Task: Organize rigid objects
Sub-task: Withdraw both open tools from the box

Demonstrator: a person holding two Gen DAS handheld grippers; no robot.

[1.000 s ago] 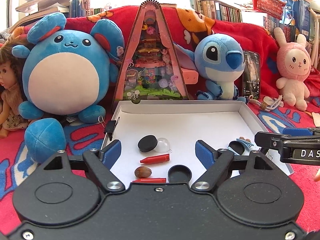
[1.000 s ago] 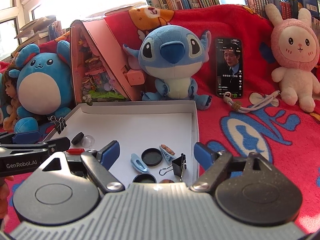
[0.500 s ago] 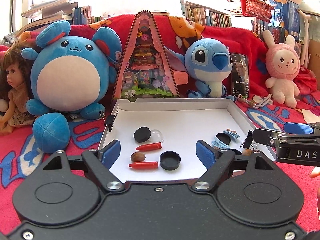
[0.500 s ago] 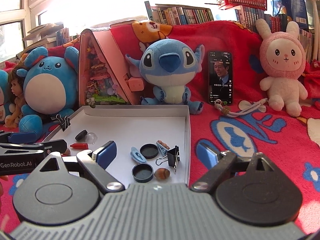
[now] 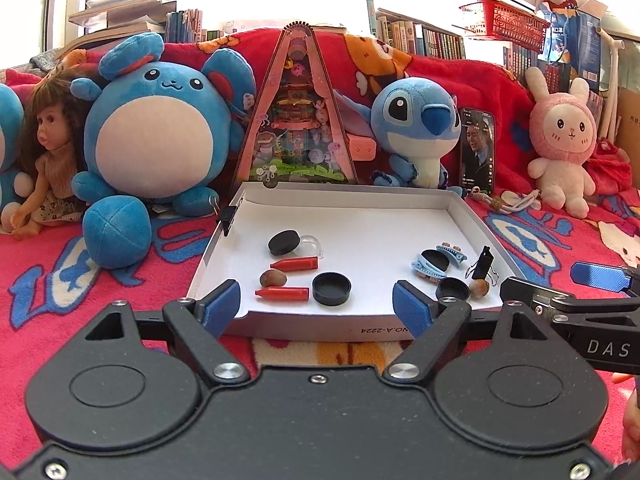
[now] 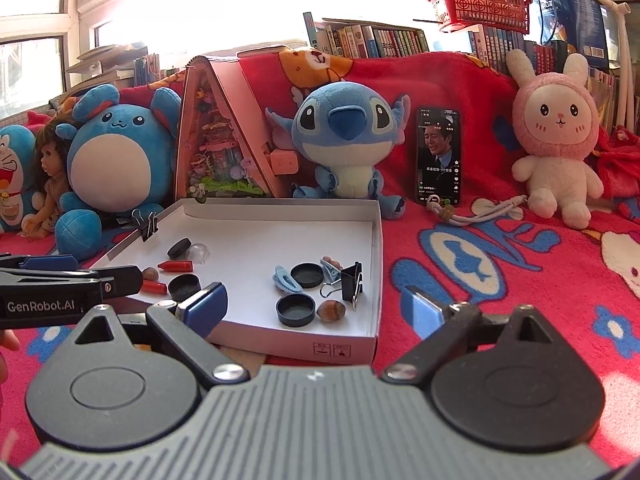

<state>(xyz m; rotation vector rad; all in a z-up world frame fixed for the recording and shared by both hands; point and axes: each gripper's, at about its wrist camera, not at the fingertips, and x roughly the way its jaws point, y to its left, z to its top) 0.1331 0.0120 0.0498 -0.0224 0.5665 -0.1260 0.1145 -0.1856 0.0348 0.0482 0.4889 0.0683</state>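
Note:
A shallow white box (image 5: 344, 196) (image 6: 280, 210) lies on the red blanket. On its left lie a black disc (image 5: 283, 242), a clear dome (image 5: 308, 245), two red crayons (image 5: 295, 264) (image 5: 282, 293), a nut (image 5: 273, 279) and a black cap (image 5: 331, 289). On its right lie blue hair clips (image 6: 286, 278), black caps (image 6: 296, 309), a binder clip (image 6: 351, 280) and a nut (image 6: 331, 311). My left gripper (image 5: 316, 307) is open and empty, just before the box's near edge. The jaws of my right gripper (image 6: 312, 308) are opening, with nothing between them.
Plush toys (image 5: 160, 136) (image 6: 344, 140) (image 6: 556, 140), a doll (image 5: 48, 152), a triangular toy box (image 5: 298, 112) and a phone (image 6: 439, 156) line the back. A binder clip (image 5: 229, 216) sits on the box's left wall. Bookshelves and a red basket (image 6: 480, 0) stand behind.
Both grippers have drawn back from the box, so its near edge and the blanket in front now show. The right gripper's jaws have widened. The items in the box have not moved.

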